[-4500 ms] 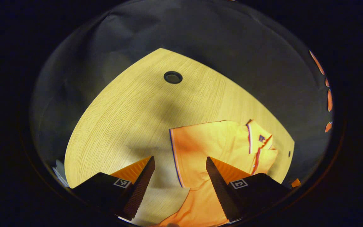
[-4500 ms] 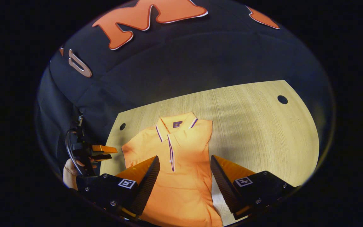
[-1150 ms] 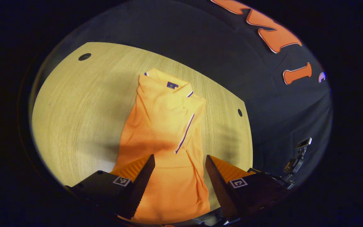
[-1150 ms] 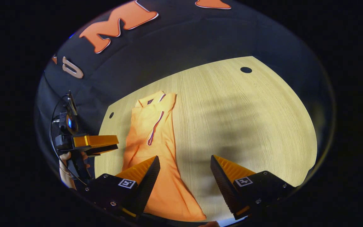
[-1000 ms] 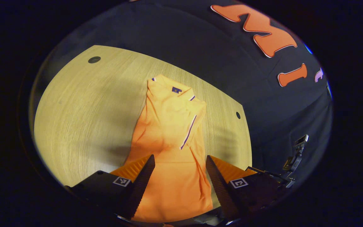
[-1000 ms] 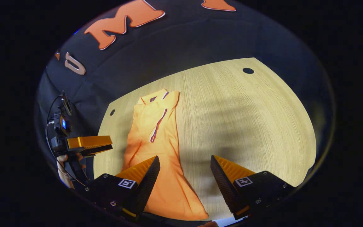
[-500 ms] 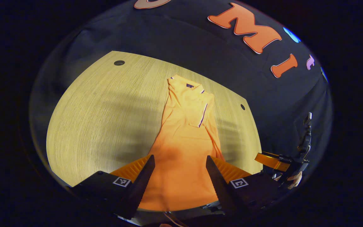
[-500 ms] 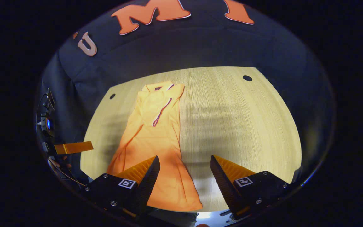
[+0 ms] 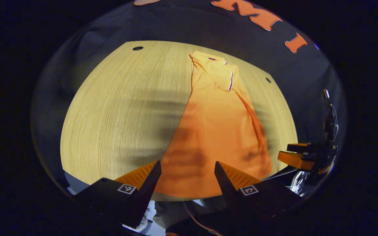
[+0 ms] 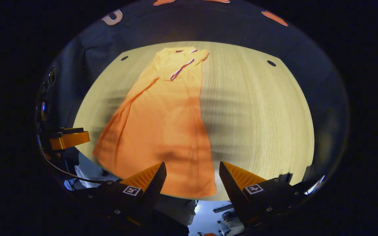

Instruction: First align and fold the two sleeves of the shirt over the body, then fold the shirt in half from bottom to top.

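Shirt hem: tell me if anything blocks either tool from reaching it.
Nothing visible does. The shirt lies flat on the table, its hem at the near edge. The left tool and right tool are both open, just above that hem.

1. Left gripper: each finger base carries 1 square black-and-white coded marker. It is a block pattern, not legible letters or numbers.
2. Right gripper: 1 square tag of the same kind sits on each of its 2 finger bases, likewise without readable characters.
3. Shirt: a small dark patch lies inside the collar, too small to read.
4. No text, brand or number can be read on these items.
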Demonstrator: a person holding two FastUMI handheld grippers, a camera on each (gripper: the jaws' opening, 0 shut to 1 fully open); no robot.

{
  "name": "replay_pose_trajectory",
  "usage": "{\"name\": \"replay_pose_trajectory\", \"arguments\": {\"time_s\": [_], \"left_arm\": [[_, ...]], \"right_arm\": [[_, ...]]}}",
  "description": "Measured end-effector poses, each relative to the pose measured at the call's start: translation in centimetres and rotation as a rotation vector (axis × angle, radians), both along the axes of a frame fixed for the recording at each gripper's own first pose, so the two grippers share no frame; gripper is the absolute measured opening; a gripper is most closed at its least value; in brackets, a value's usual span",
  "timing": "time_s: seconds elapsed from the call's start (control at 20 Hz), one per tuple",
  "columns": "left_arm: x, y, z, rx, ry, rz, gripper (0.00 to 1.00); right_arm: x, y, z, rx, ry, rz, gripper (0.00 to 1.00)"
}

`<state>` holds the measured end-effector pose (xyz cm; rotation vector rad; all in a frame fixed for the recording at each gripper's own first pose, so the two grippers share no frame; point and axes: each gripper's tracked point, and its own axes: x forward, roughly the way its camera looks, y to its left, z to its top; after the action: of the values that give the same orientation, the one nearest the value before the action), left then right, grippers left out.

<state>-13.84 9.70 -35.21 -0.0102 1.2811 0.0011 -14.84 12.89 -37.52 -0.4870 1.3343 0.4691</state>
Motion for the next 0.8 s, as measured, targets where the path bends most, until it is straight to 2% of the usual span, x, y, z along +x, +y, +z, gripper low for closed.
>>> {"name": "replay_pose_trajectory", "arguments": {"time_s": [0.2,0.45,0.65,0.8], "left_arm": [[-2.4,-0.5,-3.8,0.047,0.081,-0.046,0.98],[-3.2,0.7,-7.5,0.116,0.151,-0.061,0.98],[-4.5,1.0,-8.3,0.144,0.186,-0.043,0.99],[-4.9,1.0,-8.5,0.196,0.197,-0.082,0.98]], "right_arm": [[-2.1,-2.0,-2.1,-0.097,0.035,0.040,0.99],[-3.0,-4.7,-4.4,-0.194,0.063,0.023,0.99],[-3.8,-4.5,-5.7,-0.197,0.091,0.010,0.99],[-4.1,-4.5,-6.6,-0.206,0.119,0.012,0.99]]}}
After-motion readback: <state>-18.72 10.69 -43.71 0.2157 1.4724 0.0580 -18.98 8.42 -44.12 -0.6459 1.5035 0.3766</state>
